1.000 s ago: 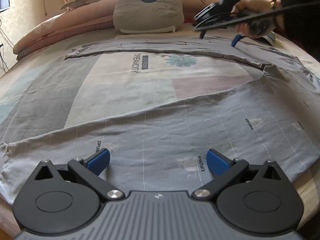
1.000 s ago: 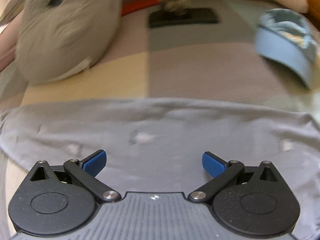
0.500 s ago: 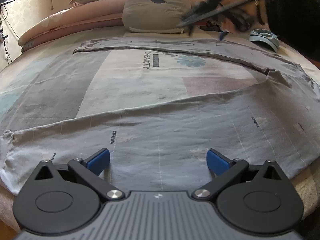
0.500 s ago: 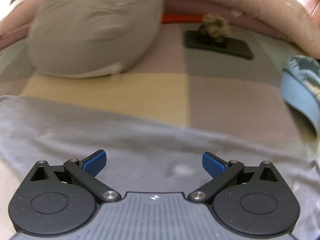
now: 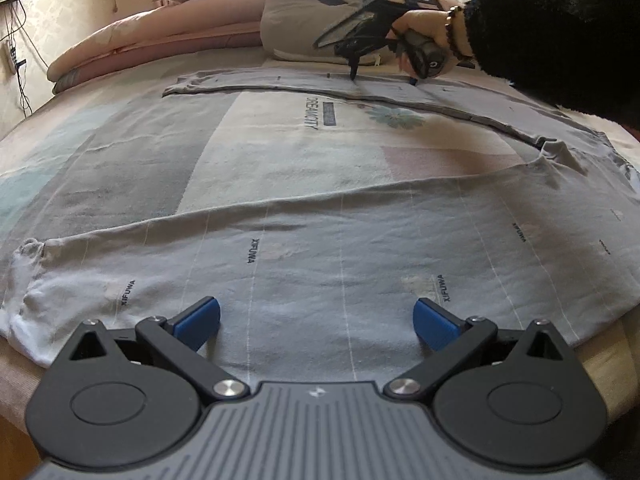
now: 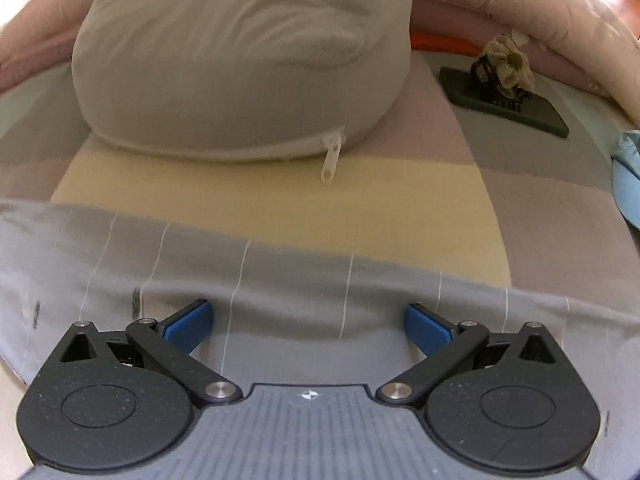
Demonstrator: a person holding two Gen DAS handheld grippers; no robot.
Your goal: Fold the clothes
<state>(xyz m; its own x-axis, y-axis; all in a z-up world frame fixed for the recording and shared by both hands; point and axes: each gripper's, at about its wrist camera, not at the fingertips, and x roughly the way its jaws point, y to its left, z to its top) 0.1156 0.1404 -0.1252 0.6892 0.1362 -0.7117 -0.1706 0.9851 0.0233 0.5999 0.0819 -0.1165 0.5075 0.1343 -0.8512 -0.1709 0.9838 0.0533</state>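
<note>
over the grey trousers [image 5: 320, 264] (spread flat) both grippers gape.

"XIFUWA" on grey garment [image 5: 360, 264], "DREAMCITY" on bedsheet [image 5: 280, 152], "cat" on cushion [image 6: 240, 56]

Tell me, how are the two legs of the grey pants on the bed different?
The near leg lies under the open left gripper, by the bed's edge; the far leg lies by the cat pillow, where the open right gripper reaches down. The near leg's cuff is bunched; the far leg looks flatter. Both are grey with thin white stripes.
</note>
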